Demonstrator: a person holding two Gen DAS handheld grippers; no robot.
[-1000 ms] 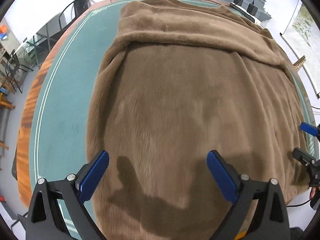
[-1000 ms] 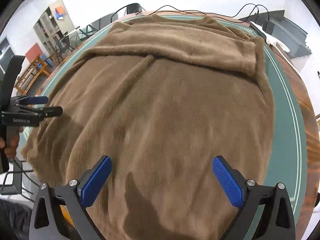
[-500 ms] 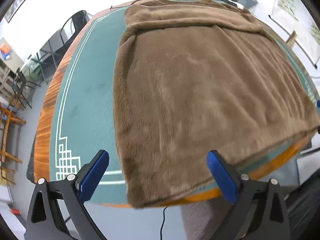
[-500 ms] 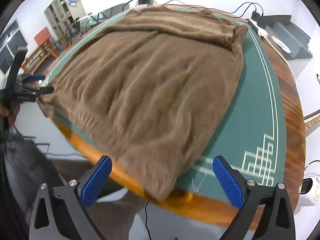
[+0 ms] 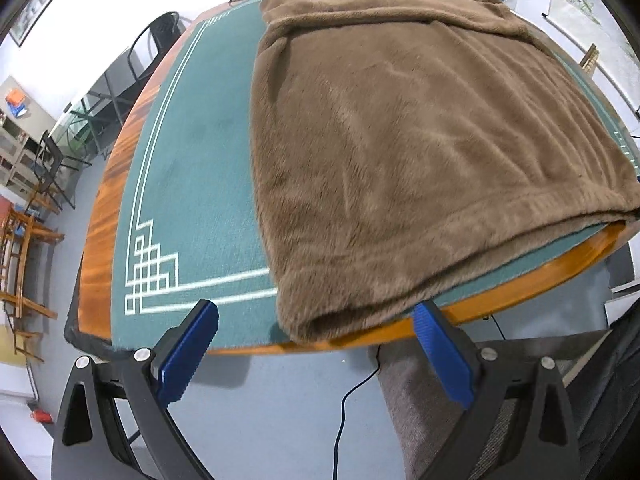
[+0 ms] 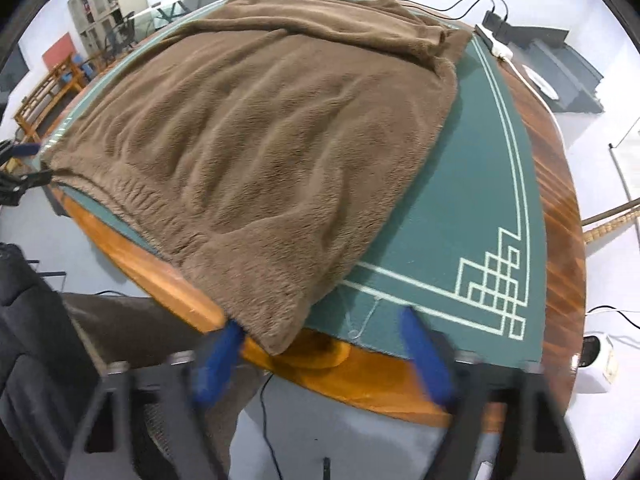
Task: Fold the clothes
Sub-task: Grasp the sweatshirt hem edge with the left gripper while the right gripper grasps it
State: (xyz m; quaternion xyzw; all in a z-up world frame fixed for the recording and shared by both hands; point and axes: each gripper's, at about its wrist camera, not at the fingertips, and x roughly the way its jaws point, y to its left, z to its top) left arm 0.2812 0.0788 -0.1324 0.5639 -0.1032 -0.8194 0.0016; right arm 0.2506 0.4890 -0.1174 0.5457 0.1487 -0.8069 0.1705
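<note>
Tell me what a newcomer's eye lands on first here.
A big fuzzy brown garment covers most of the green table mat, its near corners drooping over the wooden table edge. Both the left gripper and right gripper are open, one before each near corner.

The right gripper smears with motion blur at the near edge of the surface, its blue fingers soft streaks. The brown garment buries most of the green mat, and its far end is bunched, shape unreadable. In the left wrist view the garment's right corner runs off the picture's edge.
</note>
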